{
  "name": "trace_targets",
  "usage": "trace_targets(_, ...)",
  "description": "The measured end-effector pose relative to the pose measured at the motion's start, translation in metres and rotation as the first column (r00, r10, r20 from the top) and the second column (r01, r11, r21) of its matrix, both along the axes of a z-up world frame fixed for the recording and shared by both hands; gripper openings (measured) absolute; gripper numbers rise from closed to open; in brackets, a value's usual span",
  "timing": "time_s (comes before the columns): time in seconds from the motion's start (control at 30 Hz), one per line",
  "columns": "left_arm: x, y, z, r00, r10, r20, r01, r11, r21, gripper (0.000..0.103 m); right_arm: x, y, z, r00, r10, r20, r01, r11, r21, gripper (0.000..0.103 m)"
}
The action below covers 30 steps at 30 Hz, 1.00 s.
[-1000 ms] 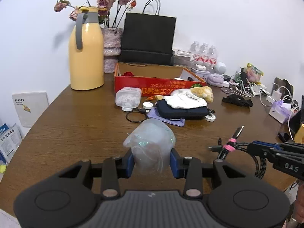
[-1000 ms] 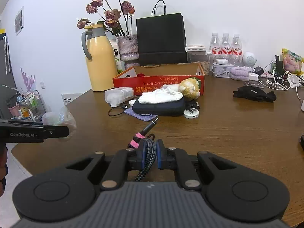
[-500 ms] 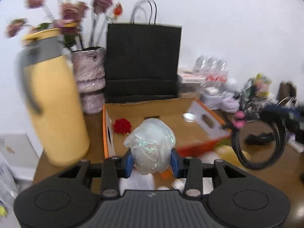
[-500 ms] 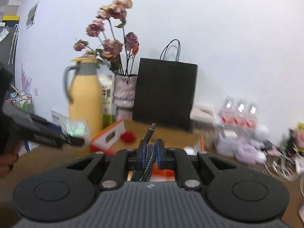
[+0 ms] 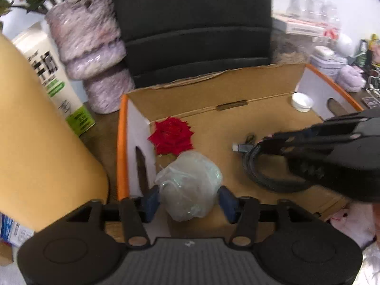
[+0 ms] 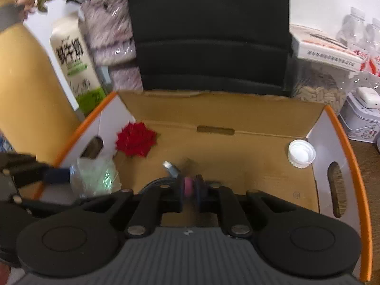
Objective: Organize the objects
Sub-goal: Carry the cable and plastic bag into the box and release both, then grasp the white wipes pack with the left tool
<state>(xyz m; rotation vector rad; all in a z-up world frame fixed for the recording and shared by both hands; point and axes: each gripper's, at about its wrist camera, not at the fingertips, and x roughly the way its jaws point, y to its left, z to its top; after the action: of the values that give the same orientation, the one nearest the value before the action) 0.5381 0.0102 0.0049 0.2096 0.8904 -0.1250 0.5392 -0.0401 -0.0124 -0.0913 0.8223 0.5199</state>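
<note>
Over the cardboard box (image 5: 237, 90), the left claw (image 5: 188, 198) is opening around a light, crinkly plastic bundle (image 5: 190, 185); the right claw (image 6: 190, 190) pinches a coiled, floppy cable (image 5: 266, 175) at its pink tie.

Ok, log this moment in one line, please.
left gripper: opening around plastic ball | right gripper: shut on coiled cable | both over cardboard box | inside: red flower, white cap

red flower (image 5: 171, 135), orange-edged box (image 5: 121, 147), white cap (image 6: 301, 153)
</note>
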Motion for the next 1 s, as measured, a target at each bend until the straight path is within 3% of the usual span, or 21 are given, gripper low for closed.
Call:
trace_targets(0.03,-0.001,-0.001,0.001,1.0,-0.007,0.009,0.007,1.0,0.003,0.068,-0.002,0.002,-0.002,1.0,0.013,-0.006,-0.013,1.0,-0.01,0.011)
trace_targets(0.13,0.0,-0.003,0.009,1.0,0.019,0.011,-0.019,1.0,0.014,0.072,-0.006,-0.001,0.007,1.0,0.023,0.012,-0.023,1.0,-0.001,0.015)
trace_targets(0.23,-0.013,0.0,0.029,1.0,0.022,0.007,-0.022,1.0,0.008,0.075,-0.016,-0.013,0.034,0.998,0.016,0.053,-0.016,1.0,0.012,0.037)
trace_targets(0.27,-0.018,0.0,0.036,0.999,0.031,0.018,-0.032,0.999,0.015,0.078,-0.021,-0.017,0.044,0.997,0.017,0.07,-0.018,1.0,0.008,0.051)
trace_targets(0.37,-0.039,0.003,0.061,0.995,0.065,0.069,-0.067,0.997,0.023,0.085,-0.036,-0.032,0.075,0.991,0.014,0.132,-0.012,1.0,-0.018,0.059)
trace_targets(0.5,-0.091,0.006,0.092,0.986,0.09,0.142,-0.088,0.996,-0.02,0.09,-0.076,-0.068,0.102,0.985,0.019,0.173,-0.018,1.0,-0.007,0.076)
trace_targets(0.6,-0.152,0.002,0.1,0.973,0.091,0.214,-0.086,0.996,-0.035,0.092,-0.128,-0.102,0.111,0.979,0.022,0.204,-0.028,0.999,0.025,0.086)
trace_targets(0.7,-0.229,-0.006,0.091,0.958,0.054,0.283,-0.03,0.996,-0.088,0.101,-0.195,-0.135,0.104,0.964,0.066,0.257,-0.073,0.997,0.018,0.102)
trace_targets(0.77,-0.283,-0.009,0.073,0.956,0.038,0.292,0.007,0.988,-0.152,0.101,-0.239,-0.159,0.092,0.956,0.099,0.277,-0.104,0.995,0.003,0.103)
trace_targets(0.93,-0.39,0.006,0.018,0.983,0.061,0.17,-0.002,0.945,-0.328,0.102,-0.344,-0.228,0.047,0.966,0.074,0.248,-0.071,0.997,-0.019,0.103)
trace_targets(1.0,-0.408,0.012,-0.002,0.996,0.064,0.059,-0.042,0.947,-0.319,0.1,-0.376,-0.253,0.034,0.977,0.065,0.205,-0.061,0.998,-0.03,0.103)
